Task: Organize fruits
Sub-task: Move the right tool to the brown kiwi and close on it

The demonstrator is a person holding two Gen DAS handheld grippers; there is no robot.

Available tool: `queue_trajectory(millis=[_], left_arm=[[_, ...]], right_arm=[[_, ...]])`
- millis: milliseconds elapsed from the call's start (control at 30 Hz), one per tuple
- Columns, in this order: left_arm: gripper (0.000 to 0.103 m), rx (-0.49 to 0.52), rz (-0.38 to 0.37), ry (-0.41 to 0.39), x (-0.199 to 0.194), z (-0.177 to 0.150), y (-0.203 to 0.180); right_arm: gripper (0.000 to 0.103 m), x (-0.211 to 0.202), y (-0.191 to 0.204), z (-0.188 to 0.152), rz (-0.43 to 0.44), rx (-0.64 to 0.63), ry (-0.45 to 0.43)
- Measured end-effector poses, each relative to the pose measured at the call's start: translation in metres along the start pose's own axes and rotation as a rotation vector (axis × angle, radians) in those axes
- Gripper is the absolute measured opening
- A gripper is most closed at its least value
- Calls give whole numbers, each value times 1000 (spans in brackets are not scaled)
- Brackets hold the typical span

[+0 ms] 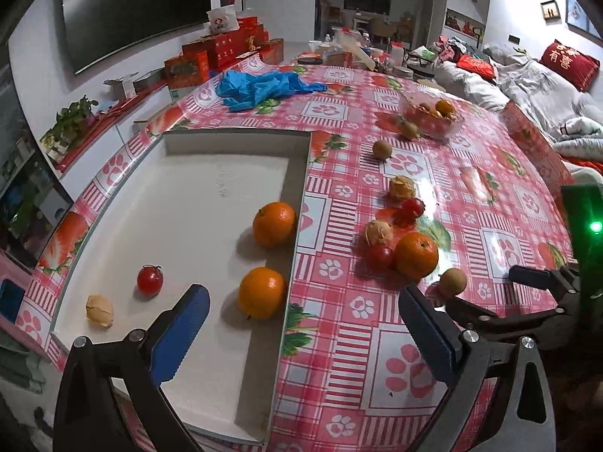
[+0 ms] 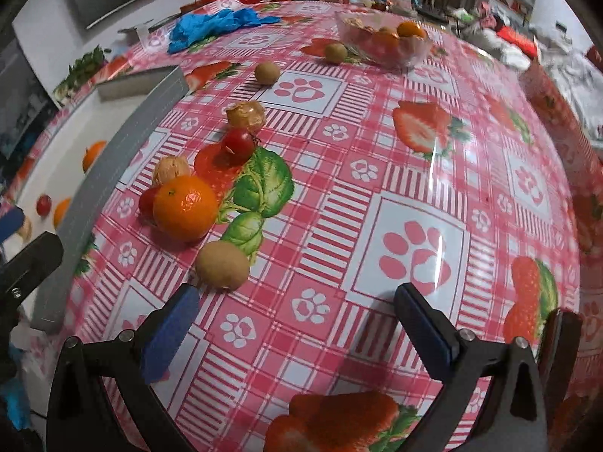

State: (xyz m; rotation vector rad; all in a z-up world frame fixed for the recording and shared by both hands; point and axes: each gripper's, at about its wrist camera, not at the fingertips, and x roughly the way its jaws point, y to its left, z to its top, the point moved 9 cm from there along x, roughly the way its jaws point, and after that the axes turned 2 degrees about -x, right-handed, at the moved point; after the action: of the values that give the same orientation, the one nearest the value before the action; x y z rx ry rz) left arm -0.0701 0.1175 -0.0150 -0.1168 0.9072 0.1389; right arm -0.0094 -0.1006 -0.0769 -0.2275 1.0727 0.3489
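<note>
A white tray (image 1: 196, 188) on the table holds two oranges (image 1: 274, 224), a tomato (image 1: 149, 280) and a walnut (image 1: 99, 310). My left gripper (image 1: 301, 301) is open and empty over the tray's right edge. On the tablecloth lie an orange (image 2: 185, 208), tomatoes (image 2: 237, 144), walnuts (image 2: 247, 115) and kiwis (image 2: 222, 264). My right gripper (image 2: 296, 303) is open and empty, just right of the nearest kiwi; it also shows in the left wrist view (image 1: 486, 293).
A clear bowl (image 2: 409, 54) with more fruit stands at the far side, two kiwis (image 2: 267, 72) near it. Blue gloves (image 1: 260, 88) lie at the back. Red boxes (image 1: 211, 56) crowd the far left; a sofa (image 1: 527, 86) is right.
</note>
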Motion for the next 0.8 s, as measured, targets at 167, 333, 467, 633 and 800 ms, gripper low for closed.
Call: queue_trajectory(millis=[167, 333, 467, 633, 800], left_arm=[[101, 14, 8, 6, 0, -2, 0], [101, 32, 2, 4, 1, 0, -6], [101, 55, -2, -1, -2, 5, -11], [101, 52, 2, 6, -5, 8, -8], [101, 52, -2, 11, -4, 9, -8]], right_arm=[[103, 4, 1, -1, -16, -13, -29], [103, 3, 1, -1, -22, -19, -36], [100, 1, 14, 4, 12, -39, -52], [68, -2, 33, 11, 40, -95, -86], [30, -7, 28, 13, 68, -83, -105]])
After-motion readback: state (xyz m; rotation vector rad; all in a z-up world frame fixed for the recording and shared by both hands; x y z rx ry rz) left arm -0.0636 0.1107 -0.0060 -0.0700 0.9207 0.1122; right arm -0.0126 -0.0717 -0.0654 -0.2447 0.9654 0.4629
